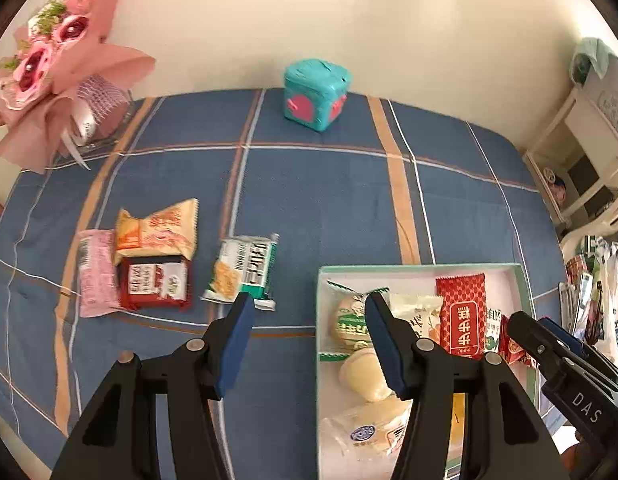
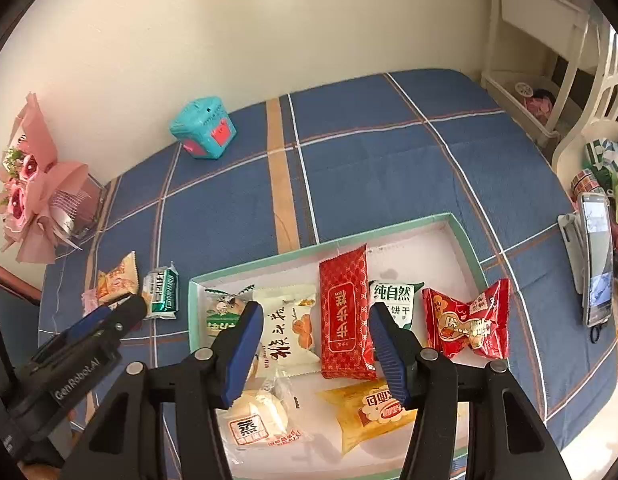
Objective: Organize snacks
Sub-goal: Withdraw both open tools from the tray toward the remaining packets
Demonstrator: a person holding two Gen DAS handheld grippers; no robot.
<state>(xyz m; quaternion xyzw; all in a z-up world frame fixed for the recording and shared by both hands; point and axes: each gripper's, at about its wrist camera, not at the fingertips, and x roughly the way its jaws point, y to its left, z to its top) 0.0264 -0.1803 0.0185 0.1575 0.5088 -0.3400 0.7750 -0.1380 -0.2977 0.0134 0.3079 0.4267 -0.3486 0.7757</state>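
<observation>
- Left wrist view: the left gripper (image 1: 309,312) is held wide open and empty above the blue plaid surface (image 1: 329,200), between the green-and-white packet (image 1: 243,268) and the tray (image 1: 527,280) of snacks.
- Right wrist view: the right gripper (image 2: 315,322) is spread open, empty, over the tray (image 2: 465,248), with the long red packet (image 2: 345,316) seen between its fingers.

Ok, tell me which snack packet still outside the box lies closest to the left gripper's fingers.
The green-and-white cracker packet, lying alone just beyond the left gripper. The pink, orange and dark red packets sit clustered farther left.
</observation>
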